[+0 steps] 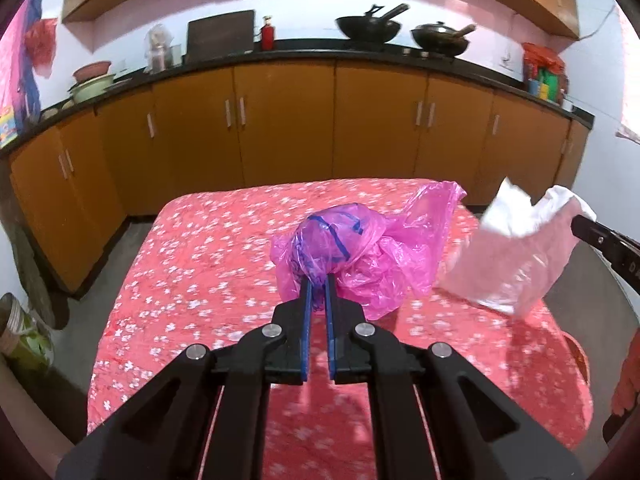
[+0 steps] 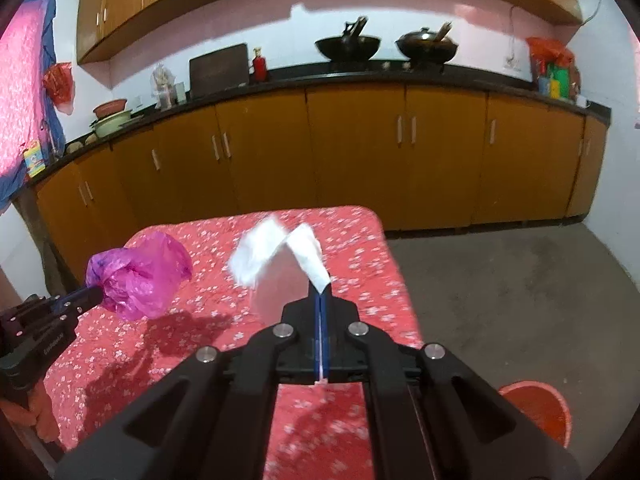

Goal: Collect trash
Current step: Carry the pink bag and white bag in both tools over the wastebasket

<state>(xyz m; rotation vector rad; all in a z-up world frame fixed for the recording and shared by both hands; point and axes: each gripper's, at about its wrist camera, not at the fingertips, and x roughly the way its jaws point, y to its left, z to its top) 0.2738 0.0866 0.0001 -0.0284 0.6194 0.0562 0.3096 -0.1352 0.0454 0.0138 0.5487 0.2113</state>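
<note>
A crumpled pink plastic bag [image 1: 352, 252] with blue print hangs above the table, and my left gripper [image 1: 319, 280] is shut on its near fold. The right wrist view shows the same pink bag [image 2: 136, 280] at the left, held up by the left gripper [image 2: 94, 294]. My right gripper [image 2: 321, 294] is shut on a thin white plastic bag [image 2: 276, 256], whose two handles stick up above the fingertips. In the left wrist view the white bag [image 1: 516, 248] hangs at the right with the right gripper's finger [image 1: 600, 236] at its edge.
The table wears a red cloth with white flowers [image 1: 208, 272]. Orange cabinets [image 1: 280, 120] under a black counter with two woks [image 1: 368, 28] stand behind it. A red bucket [image 2: 536, 408] sits on the grey floor at the right. A patterned container [image 1: 20, 332] stands at the left.
</note>
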